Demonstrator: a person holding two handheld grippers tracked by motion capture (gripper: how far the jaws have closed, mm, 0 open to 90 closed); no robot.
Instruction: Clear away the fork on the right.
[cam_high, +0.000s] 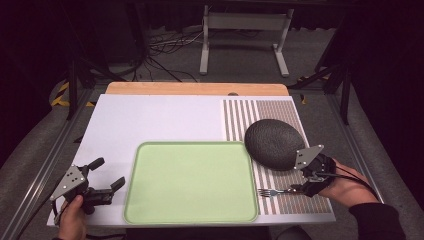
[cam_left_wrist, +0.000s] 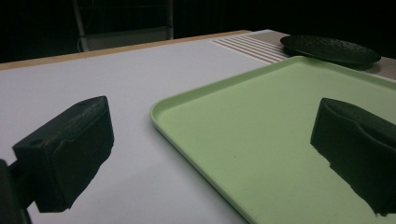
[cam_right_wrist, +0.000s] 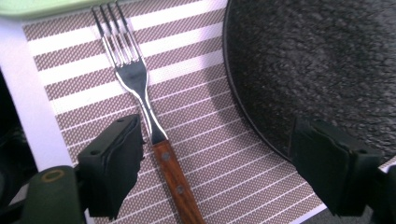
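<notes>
High view, nearest edge first: the right gripper (cam_high: 298, 188) sits at the lower right of the frame, held low over the striped placemat (cam_high: 295, 202) by a hand in a dark sleeve. Its jaws stand apart and straddle the fork (cam_high: 274, 191), which lies flat on the mat with its tines pointing toward the tray. In the right gripper view the fork (cam_right_wrist: 140, 88) shows a wooden handle running down between the jaws; the left pad is just beside the handle's upper end, the right pad is well clear of it, over the plate's rim. No pad presses on the fork, so it is not gripped. The placement suggests a pick-up in preparation, jaws aligned across the handle.

The left gripper (cam_high: 108, 178) rests at the lower left, beside the tray, jaws spread with nothing between them; it appears to be waiting.

At centre bottom, the green tray (cam_high: 145, 210) lies bare, its right edge meeting the mat. This seems the likely destination, though that is a judgement only.

Further up and right, the dark plate (cam_high: 272, 142) rests on the mat, touching or slightly overlapping the tray's upper right corner.

The white table surface (cam_high: 150, 117) has a wooden strip at its far edge. Beyond it the room is dim: a grey floor, loose cables, and a pale metal stand (cam_high: 245, 22).
</notes>
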